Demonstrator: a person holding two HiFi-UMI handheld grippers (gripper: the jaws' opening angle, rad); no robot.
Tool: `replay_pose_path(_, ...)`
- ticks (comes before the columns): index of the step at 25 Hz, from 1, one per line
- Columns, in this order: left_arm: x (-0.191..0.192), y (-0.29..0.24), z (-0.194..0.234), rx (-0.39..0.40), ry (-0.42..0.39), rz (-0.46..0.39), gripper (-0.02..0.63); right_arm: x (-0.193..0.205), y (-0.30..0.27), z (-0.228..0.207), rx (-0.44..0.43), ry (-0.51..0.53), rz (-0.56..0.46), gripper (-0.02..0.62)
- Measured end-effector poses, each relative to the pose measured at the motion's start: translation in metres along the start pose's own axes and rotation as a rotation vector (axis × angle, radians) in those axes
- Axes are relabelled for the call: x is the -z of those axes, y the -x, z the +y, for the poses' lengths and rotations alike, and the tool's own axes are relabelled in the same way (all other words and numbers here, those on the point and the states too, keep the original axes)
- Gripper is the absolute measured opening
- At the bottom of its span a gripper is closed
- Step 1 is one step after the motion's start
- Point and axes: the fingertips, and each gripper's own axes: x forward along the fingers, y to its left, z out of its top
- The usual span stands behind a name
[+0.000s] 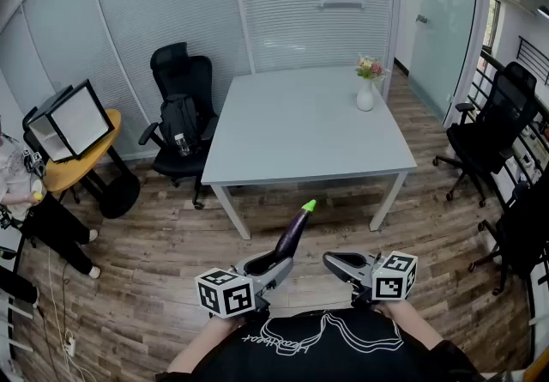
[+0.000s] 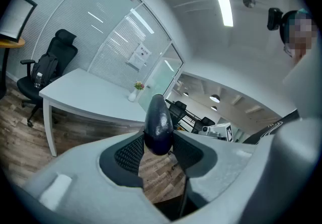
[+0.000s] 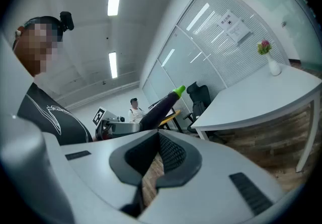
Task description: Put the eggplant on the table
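A dark purple eggplant (image 1: 293, 234) with a green stem tip sticks forward and up out of my left gripper (image 1: 279, 265), which is shut on its thick end. In the left gripper view both black pads press the eggplant's (image 2: 158, 123) sides at the left gripper's (image 2: 158, 142) tips. My right gripper (image 1: 331, 260) hovers beside it to the right, shut with nothing in it; in its own view the right gripper (image 3: 158, 135) has the eggplant (image 3: 161, 105) off to the left. Ahead across the wood floor stands the light grey table (image 1: 309, 127).
A white vase of flowers (image 1: 366, 90) stands on the table's far right corner. A black office chair with a backpack (image 1: 182, 114) is at the table's left, more black chairs (image 1: 491, 127) at the right. A round wooden table (image 1: 81, 148) and a seated person (image 1: 21, 196) are far left.
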Motion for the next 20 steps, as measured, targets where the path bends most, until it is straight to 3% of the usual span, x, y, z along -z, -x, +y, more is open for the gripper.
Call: replay_pose_path(20, 0.006, -0.064, -0.015, -0.01, 0.003, 0.002, 0.186, -0.022, 0.043, -0.049, -0.016, -0.014, -0.042, 0.006)
